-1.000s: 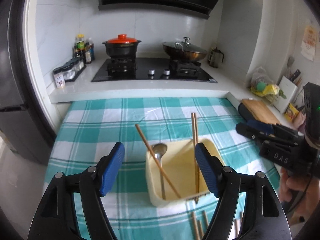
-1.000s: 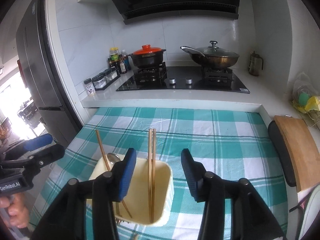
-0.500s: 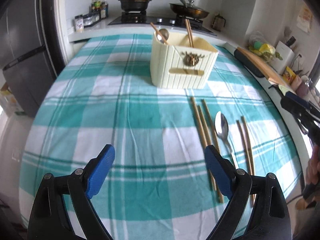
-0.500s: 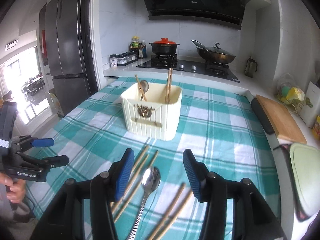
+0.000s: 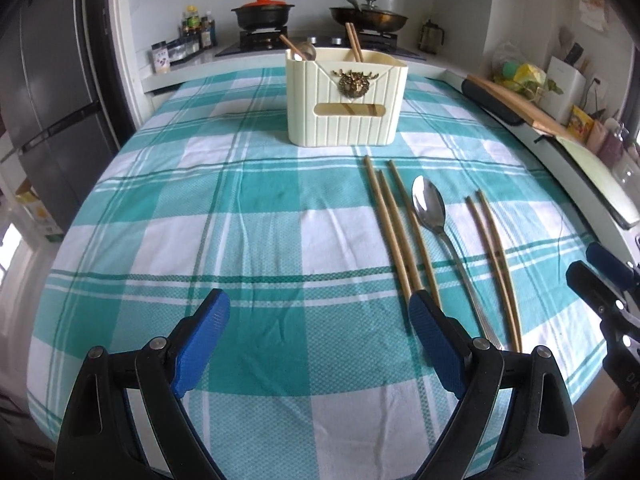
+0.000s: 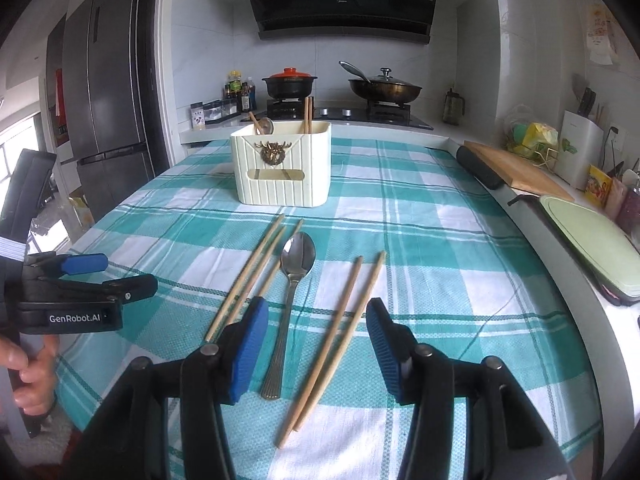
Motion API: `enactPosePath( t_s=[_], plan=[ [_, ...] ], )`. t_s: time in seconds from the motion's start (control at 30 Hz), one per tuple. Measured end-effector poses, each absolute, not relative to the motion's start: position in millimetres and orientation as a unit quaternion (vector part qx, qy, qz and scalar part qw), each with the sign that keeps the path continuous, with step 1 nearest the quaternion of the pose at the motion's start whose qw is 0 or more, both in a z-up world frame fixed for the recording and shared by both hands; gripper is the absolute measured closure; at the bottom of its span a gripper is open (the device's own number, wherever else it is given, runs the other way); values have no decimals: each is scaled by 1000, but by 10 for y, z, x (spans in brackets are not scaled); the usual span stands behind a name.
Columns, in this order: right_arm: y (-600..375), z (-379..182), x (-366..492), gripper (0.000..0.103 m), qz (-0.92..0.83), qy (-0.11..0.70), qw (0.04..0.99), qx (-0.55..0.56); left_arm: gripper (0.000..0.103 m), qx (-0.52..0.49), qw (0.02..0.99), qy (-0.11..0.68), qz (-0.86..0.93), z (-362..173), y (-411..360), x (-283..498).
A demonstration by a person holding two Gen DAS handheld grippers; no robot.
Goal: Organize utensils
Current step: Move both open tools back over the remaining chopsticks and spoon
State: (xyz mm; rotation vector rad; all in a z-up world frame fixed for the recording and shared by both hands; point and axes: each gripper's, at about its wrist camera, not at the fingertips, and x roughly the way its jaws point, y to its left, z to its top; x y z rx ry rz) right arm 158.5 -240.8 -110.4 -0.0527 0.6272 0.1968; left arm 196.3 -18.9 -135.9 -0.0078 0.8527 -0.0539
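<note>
A cream utensil holder (image 5: 346, 108) stands on the teal checked tablecloth (image 5: 240, 240), with a spoon and chopsticks leaning inside it. In front of it lie three loose chopsticks (image 5: 390, 224), a metal spoon (image 5: 430, 204) and a chopstick pair (image 5: 490, 248). My left gripper (image 5: 316, 304) hovers wide open over bare cloth, just left of the three chopsticks. My right gripper (image 6: 316, 308) is open above the spoon (image 6: 298, 256) handle and the chopstick pair (image 6: 344, 332), holding nothing. Each gripper shows at the edge of the other's view.
A stove with a red-lidded pot (image 6: 290, 84) and a wok (image 6: 384, 88) sits behind the table. A wooden cutting board (image 6: 516, 168) and a green tray (image 6: 588, 240) lie along the right counter. A grey fridge (image 6: 104, 92) stands at the left.
Both grippers have drawn back from above the holder and sunk toward the near part of the table. The left jaws stand wider than before.
</note>
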Motion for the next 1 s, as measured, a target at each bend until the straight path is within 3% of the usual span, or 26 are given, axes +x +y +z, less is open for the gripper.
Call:
enactPosePath(
  t_s=[1.0],
  plan=[
    [-2324,-1278,1600,51,56,330,940,-71,11,-3,913,409,-18,-1456,-258,1920]
  ],
)
